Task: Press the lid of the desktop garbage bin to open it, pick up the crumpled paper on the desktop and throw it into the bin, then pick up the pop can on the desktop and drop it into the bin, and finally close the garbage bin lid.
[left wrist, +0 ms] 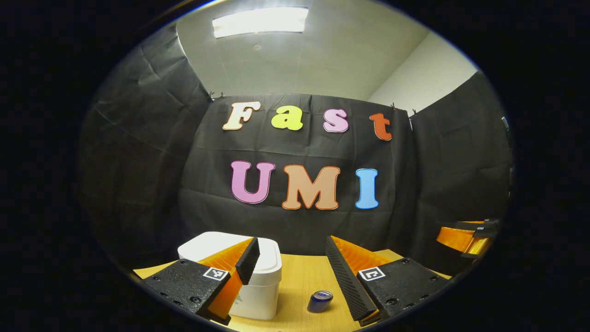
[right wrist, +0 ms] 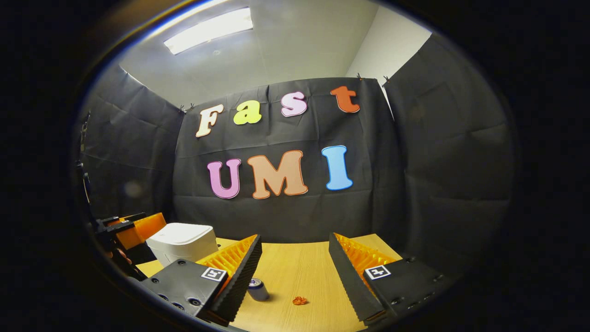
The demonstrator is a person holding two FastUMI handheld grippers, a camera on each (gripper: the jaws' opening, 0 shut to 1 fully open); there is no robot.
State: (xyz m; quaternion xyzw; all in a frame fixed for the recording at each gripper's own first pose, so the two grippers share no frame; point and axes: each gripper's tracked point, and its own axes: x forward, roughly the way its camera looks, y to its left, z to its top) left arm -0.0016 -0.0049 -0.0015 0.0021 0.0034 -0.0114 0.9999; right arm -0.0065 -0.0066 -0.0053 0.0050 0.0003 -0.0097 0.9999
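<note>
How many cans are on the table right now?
1. The can lies on its side on the table, just right of the white bin. Others may be hidden behind the fingers.

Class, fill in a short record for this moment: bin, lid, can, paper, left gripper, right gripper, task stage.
bin: white garbage bin on the wooden table, at the left
lid: down, not yet pressed
can: pop can lying on its side on the table, right of the bin
paper: small orange crumpled paper on the table, right of the can
left gripper: left gripper open, holding nothing, above the table near the bin
right gripper: right gripper open, holding nothing
task stage: nothing binned yet
</note>
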